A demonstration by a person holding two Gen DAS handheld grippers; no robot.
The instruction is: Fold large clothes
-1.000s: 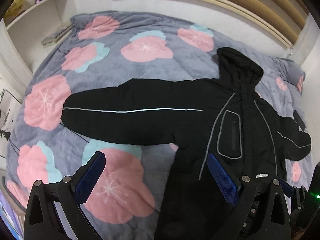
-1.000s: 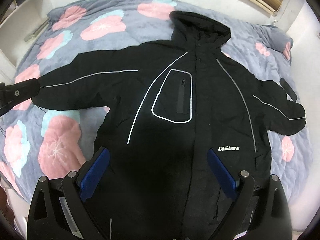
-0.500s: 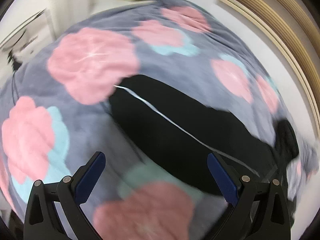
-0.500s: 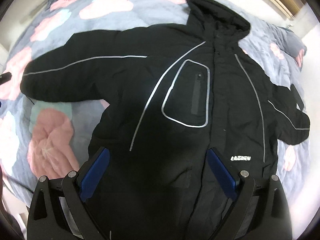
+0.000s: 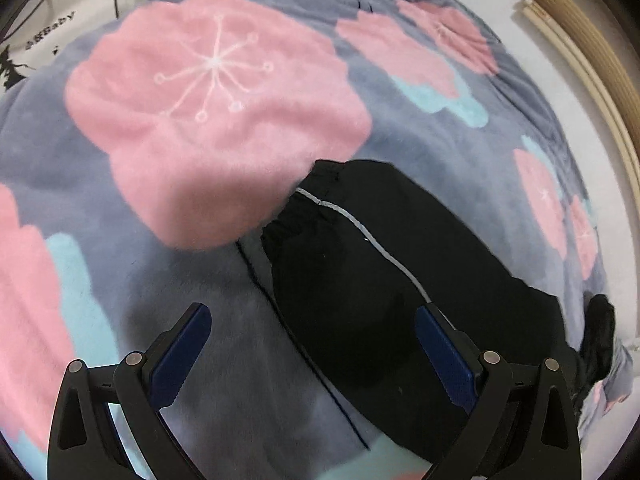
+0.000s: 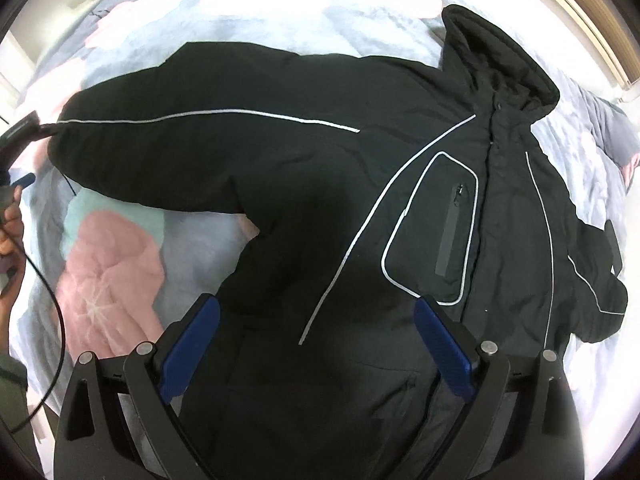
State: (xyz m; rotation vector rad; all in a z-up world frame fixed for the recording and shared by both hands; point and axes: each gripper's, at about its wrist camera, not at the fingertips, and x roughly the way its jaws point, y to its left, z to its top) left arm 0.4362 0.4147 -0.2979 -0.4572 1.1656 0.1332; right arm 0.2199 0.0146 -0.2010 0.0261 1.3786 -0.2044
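Both my grippers hang spread wide over a black jacket laid flat on the bed, gripping nothing.

Nearest me, my left gripper (image 5: 312, 344) points down at the sleeve (image 5: 384, 264), its blue pads (image 5: 182, 354) far apart, one over the blanket (image 5: 200, 120) and the other over black cloth; the elastic cuff (image 5: 304, 208) lies just ahead between them, resting on the grey and pink blanket with bare fleece all around it to the left. My right gripper (image 6: 316, 346) is just as wide and holds nothing, hovering over the lower front of the jacket (image 6: 360, 184). Beyond it the chest pocket (image 6: 436, 232) sits slightly right, the left-hand sleeve stretches straight out toward the bed's edge, and the hood (image 6: 496, 56) lies farthest. The other sleeve (image 6: 600, 296) bunches near the right edge.
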